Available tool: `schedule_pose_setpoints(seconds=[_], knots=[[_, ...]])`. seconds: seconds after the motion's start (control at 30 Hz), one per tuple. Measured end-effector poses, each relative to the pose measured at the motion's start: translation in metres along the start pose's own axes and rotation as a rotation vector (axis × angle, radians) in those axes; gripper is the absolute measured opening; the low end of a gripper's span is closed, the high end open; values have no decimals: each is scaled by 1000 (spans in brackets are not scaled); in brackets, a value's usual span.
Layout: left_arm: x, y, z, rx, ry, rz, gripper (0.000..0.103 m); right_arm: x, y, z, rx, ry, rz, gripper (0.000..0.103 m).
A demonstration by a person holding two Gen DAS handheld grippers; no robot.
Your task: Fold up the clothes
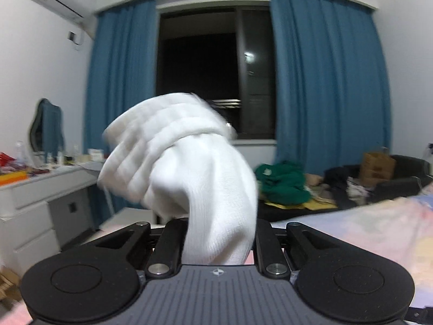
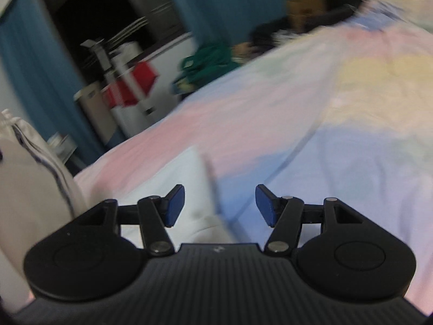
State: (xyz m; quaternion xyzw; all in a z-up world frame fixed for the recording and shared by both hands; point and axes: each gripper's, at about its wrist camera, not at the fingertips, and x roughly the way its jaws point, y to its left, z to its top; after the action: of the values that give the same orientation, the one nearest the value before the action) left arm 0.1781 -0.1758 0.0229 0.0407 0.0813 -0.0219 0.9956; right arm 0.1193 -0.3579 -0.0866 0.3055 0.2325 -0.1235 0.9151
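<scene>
The left gripper (image 1: 220,233) clamps a white sock (image 1: 189,162) aloft — the right gripper (image 2: 219,205) gapes empty over the bedsheet (image 2: 338,135).

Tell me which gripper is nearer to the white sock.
Left. The left gripper is shut on the white sock; the right gripper is open above the bedsheet.

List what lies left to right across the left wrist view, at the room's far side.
Air conditioner → white dresser → white garment held in the left claw → green clothing pile → brown cardboard box.
</scene>
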Motion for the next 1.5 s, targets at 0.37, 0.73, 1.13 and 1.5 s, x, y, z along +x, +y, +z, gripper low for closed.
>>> schedule_pose_setpoints(seconds=[0.37,0.73,1.13,1.5], knots=[[8,-152,-113,358,132,-115,18,6,-36,13,150,-29,-34,62],[-15,-84,-139,598,221,-213,80,3,-32,12,155,-32,93,62],[-21,57,-152,355,381,-72,88,19,-15,-4,273,162,389,78],[3,85,-140,245,420,-34,91,52,39,-14,55,199,368,79]])
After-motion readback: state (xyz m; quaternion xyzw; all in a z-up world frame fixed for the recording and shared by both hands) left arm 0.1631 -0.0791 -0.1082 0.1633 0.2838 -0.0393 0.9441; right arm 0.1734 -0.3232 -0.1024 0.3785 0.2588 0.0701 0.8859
